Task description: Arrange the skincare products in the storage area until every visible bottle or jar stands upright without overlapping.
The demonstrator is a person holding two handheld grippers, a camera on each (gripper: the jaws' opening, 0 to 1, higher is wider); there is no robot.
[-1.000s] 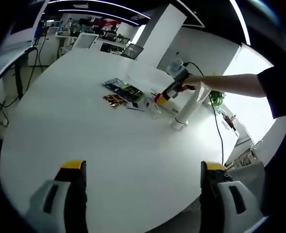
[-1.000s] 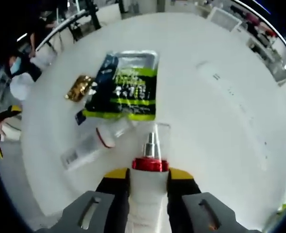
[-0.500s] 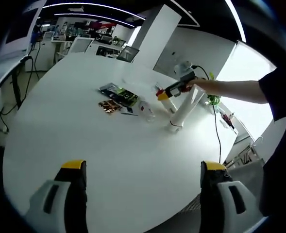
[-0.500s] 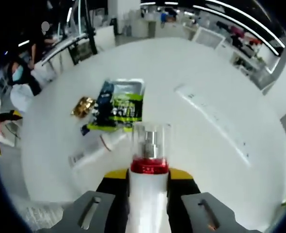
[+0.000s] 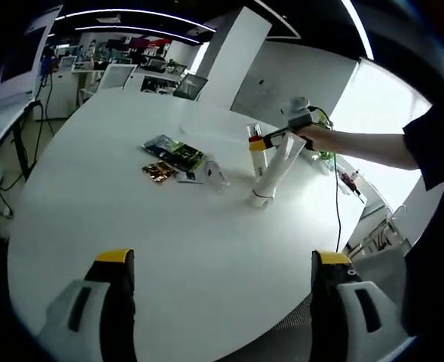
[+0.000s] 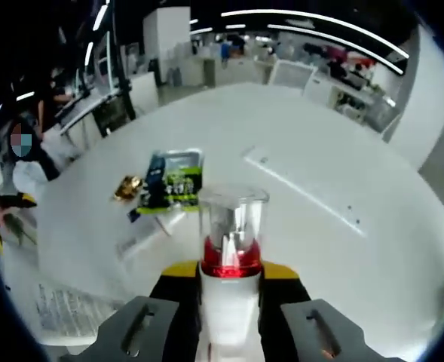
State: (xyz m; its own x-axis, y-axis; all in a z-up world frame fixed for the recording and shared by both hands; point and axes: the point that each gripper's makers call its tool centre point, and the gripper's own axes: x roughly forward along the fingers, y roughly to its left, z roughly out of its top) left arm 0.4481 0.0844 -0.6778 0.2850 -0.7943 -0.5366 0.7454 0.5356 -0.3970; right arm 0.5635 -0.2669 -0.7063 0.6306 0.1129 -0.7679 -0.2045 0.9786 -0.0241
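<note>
Sachets (image 6: 172,182) (flat) beyond clamped bottle (image 6: 230,260)

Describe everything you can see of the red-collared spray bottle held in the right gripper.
The spray bottle has a white body, a shiny red collar and a clear cap over a silvery nozzle. The right gripper is shut on its body just below the collar, its yellow-tipped jaws pressing either side. In the left gripper view the bottle stands about upright over the white table; whether its base touches the table cannot be told.
</note>
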